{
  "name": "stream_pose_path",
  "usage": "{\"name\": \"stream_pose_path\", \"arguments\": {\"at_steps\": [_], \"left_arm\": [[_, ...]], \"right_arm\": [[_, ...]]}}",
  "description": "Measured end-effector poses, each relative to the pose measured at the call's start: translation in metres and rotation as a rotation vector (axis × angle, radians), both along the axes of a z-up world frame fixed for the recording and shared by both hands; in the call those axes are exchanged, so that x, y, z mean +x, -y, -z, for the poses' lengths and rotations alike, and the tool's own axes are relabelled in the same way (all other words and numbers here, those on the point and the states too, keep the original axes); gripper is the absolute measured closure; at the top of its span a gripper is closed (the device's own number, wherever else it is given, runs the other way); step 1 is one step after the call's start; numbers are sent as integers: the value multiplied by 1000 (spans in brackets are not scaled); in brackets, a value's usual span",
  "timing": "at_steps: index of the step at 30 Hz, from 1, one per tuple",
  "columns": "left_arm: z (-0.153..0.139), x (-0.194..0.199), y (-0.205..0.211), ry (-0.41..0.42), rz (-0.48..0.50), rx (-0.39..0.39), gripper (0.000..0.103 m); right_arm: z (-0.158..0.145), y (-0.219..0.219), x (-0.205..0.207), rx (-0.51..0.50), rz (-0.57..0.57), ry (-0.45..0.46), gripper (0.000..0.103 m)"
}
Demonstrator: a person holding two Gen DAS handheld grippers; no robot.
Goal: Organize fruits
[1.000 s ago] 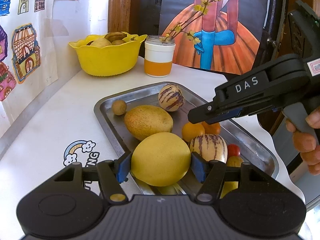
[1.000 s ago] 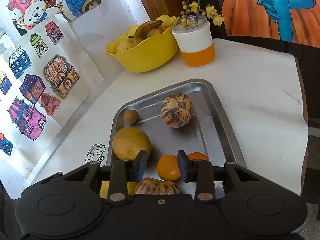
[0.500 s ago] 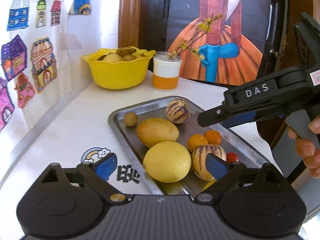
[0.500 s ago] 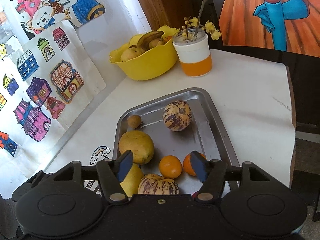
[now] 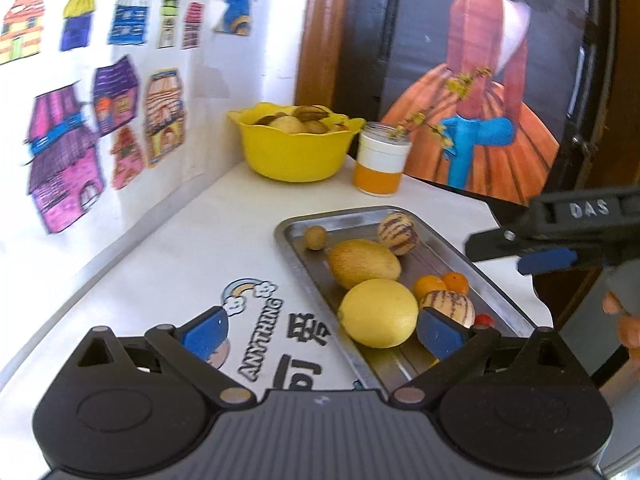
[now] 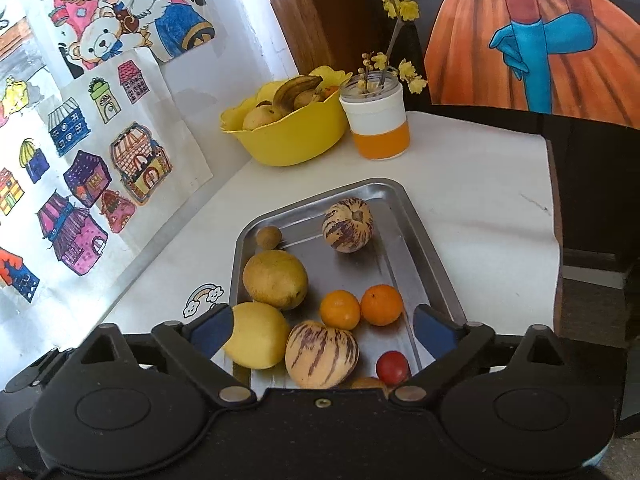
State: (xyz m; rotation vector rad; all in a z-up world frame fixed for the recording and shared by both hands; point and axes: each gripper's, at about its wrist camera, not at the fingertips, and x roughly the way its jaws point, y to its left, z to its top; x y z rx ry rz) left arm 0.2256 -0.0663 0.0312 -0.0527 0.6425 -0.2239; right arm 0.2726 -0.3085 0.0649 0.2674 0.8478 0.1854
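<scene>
A metal tray (image 5: 316, 292) (image 6: 360, 264) holds a big yellow fruit (image 5: 378, 312) (image 6: 256, 336), a tan oval fruit (image 6: 275, 278), two striped melons (image 6: 348, 225) (image 6: 322, 354), two oranges (image 6: 340, 309) (image 6: 381, 305), a small red fruit (image 6: 393, 367) and a small brown one (image 6: 269, 237). My left gripper (image 5: 324, 332) hangs over the tray's near left corner. Its jaws are opening, clear of the yellow fruit. My right gripper (image 6: 323, 330) (image 5: 492, 244) is above the tray's near end, jaws opening and gripping nothing.
A yellow bowl (image 5: 296, 152) (image 6: 296, 136) of fruit and a white-and-orange jar (image 5: 382, 168) (image 6: 378, 120) with a flowering twig stand at the back. Drawings cover the wall on the left. The white table ends just right of the tray. A hand (image 5: 628, 320) holds the right gripper.
The left jaws let go of the yellow fruit and the right jaws let go of an orange; both spread wide. Both grippers drew back and up from the tray.
</scene>
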Motion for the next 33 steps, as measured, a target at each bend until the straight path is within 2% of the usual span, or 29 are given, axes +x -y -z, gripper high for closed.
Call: {"name": "stream_pose_path", "arguments": {"at_steps": [11,22,33], "left_arm": [[-13,-28,-25,5,-99,-9,0],[-23,-64,-30,47,-129,14,0],[-27,-102,-30,102,-163,58,0]], "right_arm": [[-13,-5,-53,-30,39,132,1],[-16,-13,-107,-107,40,229,1],[-20,-29,-161,-137,51,335,1]]}}
